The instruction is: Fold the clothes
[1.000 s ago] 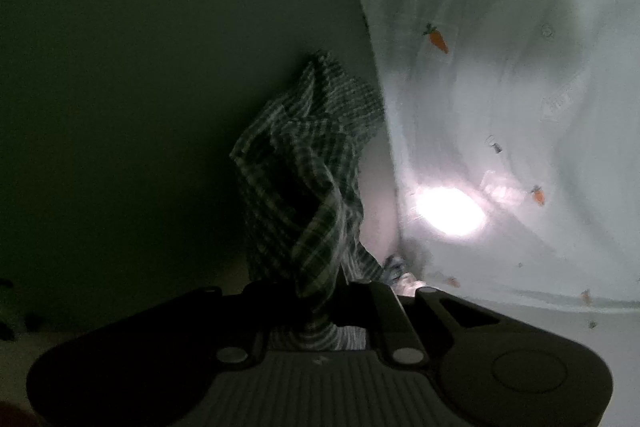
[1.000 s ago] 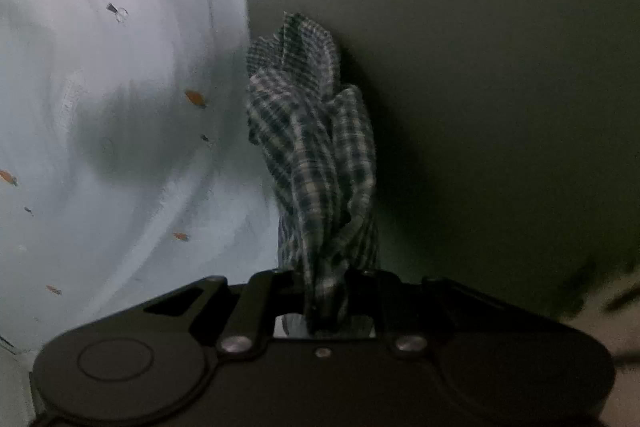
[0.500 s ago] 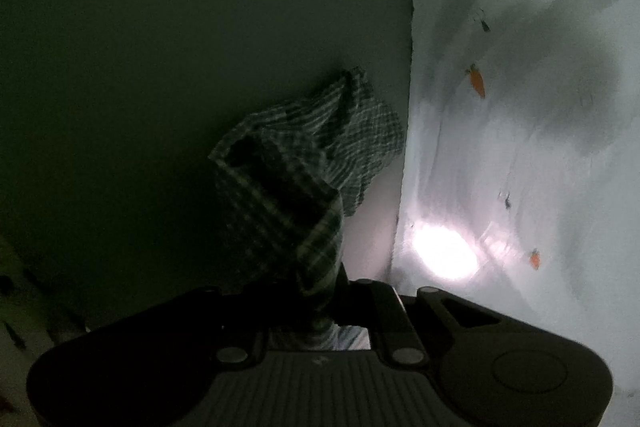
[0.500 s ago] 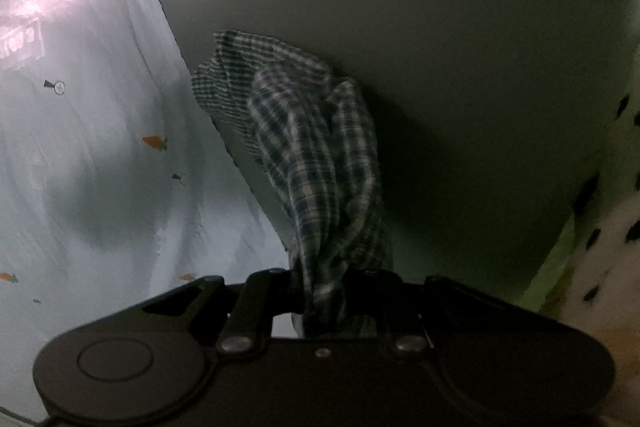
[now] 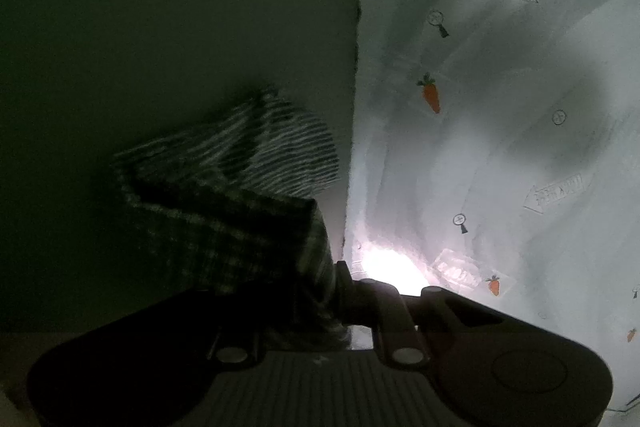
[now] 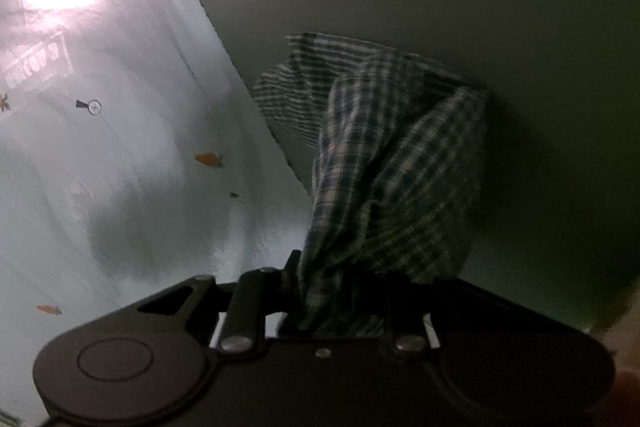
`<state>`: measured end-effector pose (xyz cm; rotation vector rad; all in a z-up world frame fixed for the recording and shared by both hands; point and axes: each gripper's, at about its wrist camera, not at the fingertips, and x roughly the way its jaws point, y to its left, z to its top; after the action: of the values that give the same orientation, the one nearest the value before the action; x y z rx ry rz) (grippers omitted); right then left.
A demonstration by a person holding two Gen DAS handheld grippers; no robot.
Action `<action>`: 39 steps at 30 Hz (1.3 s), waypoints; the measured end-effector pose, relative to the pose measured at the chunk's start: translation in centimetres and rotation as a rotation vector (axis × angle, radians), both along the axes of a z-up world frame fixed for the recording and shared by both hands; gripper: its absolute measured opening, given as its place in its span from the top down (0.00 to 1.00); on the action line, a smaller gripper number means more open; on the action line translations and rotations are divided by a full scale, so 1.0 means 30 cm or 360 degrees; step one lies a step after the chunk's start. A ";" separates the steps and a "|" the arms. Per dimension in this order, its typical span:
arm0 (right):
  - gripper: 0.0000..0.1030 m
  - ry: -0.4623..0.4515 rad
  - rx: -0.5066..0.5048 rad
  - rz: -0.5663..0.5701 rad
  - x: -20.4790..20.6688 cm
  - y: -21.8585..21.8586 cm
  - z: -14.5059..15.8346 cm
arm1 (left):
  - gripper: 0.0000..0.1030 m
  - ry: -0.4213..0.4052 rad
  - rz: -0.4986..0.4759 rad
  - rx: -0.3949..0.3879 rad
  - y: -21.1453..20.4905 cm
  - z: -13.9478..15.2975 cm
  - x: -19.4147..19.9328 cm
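A green and white checked cloth (image 5: 224,203) is held up in the air between both grippers. My left gripper (image 5: 316,291) is shut on one bunched end of it, and the cloth spreads up and left in the left wrist view. My right gripper (image 6: 320,287) is shut on another end of the checked cloth (image 6: 384,163), which rises bunched and twisted above the jaws. The fingertips of both grippers are hidden by the fabric.
A pale sheet with carrot prints (image 5: 500,107) hangs on the right of the left wrist view and shows on the left of the right wrist view (image 6: 120,147), with a bright light behind it. A dark greenish wall (image 5: 160,27) fills the rest.
Both grippers have tilted and swung while holding the cloth. The cloth has spread wider and lower in both views, and the sheet has shifted in frame.
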<state>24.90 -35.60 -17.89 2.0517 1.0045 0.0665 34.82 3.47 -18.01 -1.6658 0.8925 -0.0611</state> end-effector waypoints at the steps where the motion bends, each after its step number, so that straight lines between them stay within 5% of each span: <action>1: 0.78 -0.0002 0.0005 -0.0006 0.029 -0.003 -0.005 | 0.84 -0.0009 -0.0004 -0.0002 0.002 -0.004 0.023; 7: 0.76 0.0024 0.0019 -0.0011 0.224 -0.010 -0.051 | 0.84 0.0012 -0.0033 0.0047 0.002 -0.052 0.231; 16: 0.70 0.0181 0.0019 -0.0023 0.511 -0.027 -0.203 | 0.82 0.0179 -0.0027 0.0102 -0.009 -0.248 0.560; 26: 0.67 0.0227 -0.0016 -0.0020 0.627 -0.029 -0.270 | 0.74 0.0241 -0.0060 0.0160 0.006 -0.331 0.640; 30: 0.64 0.0199 -0.0048 -0.0019 0.619 -0.021 -0.241 | 0.57 0.0119 -0.0039 0.0239 0.027 -0.264 0.623; 35: 0.62 0.0130 -0.0047 -0.0041 0.589 -0.037 -0.204 | 0.55 -0.0149 0.0058 0.0277 0.065 -0.181 0.572; 39: 0.61 0.0078 -0.0051 -0.0067 0.580 -0.044 -0.206 | 0.55 -0.0253 -0.0077 0.0408 0.030 -0.154 0.574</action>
<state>42.30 -36.92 -24.08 2.0527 0.9856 -0.0219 52.03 4.38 -22.64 -1.3812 0.7851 -0.1063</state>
